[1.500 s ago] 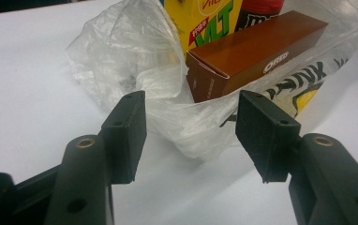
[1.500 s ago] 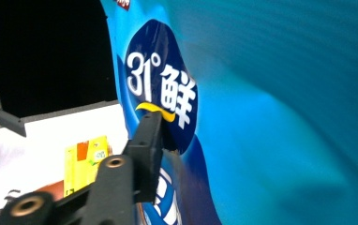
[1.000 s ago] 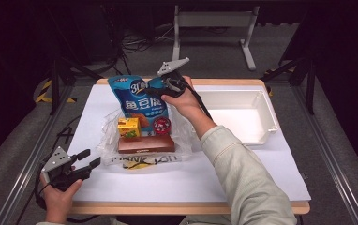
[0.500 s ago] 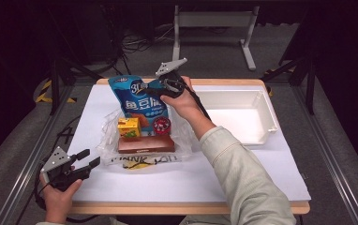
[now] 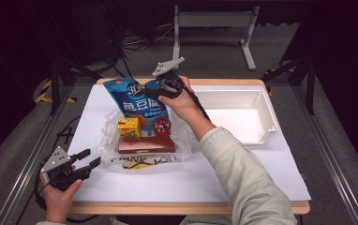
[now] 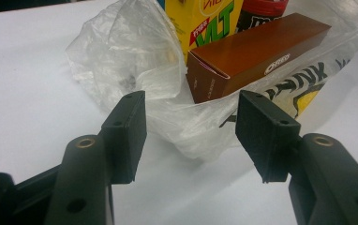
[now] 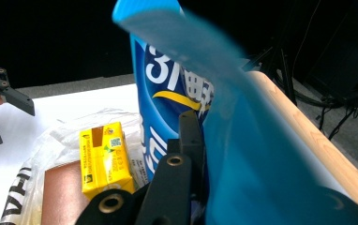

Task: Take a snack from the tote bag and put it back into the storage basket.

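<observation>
- From above, the white table (image 5: 261, 173) carried a clear plastic bag (image 5: 109, 136) lying open near its middle, with a white tray (image 5: 261, 101) well apart to the right.
- Inside the bag lay a brown box (image 5: 146, 144), with a yellow carton (image 5: 128, 127) and a red-lidded jar (image 5: 162, 126) standing just behind it.
- A blue snack pouch (image 5: 137, 101) stood tilted at the back of the bag, its top edge raised above the other goods.
- The right gripper (image 5: 164, 87) was at the pouch's upper right edge, its jaws pressed together on that edge.
- The left gripper (image 5: 87, 159) sat low at the near left corner of the table, just beside the bag's near left edge and touching nothing; its jaws stood apart.
- Along the left gripper's own view, both black jaws were spread wide with only bare table between them. The bag (image 6: 135, 61) lay crumpled just ahead. The brown box (image 6: 257, 56) rested inside it with one end facing the camera, and the yellow carton (image 6: 200, 18) and the jar (image 6: 261, 11) stood behind it.
- Along the right gripper's own view, the blue pouch (image 7: 177, 93) rose close in front, its blurred edge clamped between the closed jaws. The yellow carton (image 7: 104, 159) stood lower left on the brown box (image 7: 62, 197), and the left gripper (image 7: 1, 105) showed at the far left edge.
</observation>
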Tool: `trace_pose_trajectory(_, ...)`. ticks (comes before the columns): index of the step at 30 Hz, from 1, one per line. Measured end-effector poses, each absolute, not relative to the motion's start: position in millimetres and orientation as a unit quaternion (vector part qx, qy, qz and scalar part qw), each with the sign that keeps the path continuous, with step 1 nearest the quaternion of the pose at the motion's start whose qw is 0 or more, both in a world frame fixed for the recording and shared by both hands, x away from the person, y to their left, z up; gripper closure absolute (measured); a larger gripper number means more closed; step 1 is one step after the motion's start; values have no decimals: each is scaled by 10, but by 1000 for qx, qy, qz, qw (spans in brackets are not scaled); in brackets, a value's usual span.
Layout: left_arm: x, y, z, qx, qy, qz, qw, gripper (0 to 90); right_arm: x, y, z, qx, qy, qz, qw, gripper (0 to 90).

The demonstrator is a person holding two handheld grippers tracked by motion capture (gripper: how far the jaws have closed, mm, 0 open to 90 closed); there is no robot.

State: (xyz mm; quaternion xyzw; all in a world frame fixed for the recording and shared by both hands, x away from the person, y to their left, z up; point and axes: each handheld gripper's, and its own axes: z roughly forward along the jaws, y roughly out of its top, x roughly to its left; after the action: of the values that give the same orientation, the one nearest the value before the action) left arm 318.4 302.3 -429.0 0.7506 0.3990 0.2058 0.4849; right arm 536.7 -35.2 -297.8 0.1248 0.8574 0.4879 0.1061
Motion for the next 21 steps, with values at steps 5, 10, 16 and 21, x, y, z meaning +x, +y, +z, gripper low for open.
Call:
trace_pose_trajectory(5,3182,3030,-4289,750,400,206,484,435,5300,-321,-2831,114,855,492,117,900)
trace_pose_trajectory(10,3184,3023,-4289,750,400,206,485,433,5222,-308,-2654,102,851,500,124,900)
trace_pose_trajectory(16,3193,3016,-4294,752,399,206,483,433,5144,-309,-2451,87,848,506,134,900)
trace_pose_trajectory(21,3200,3004,-4299,753,398,206,482,433,5095,-317,-2340,79,846,508,138,900)
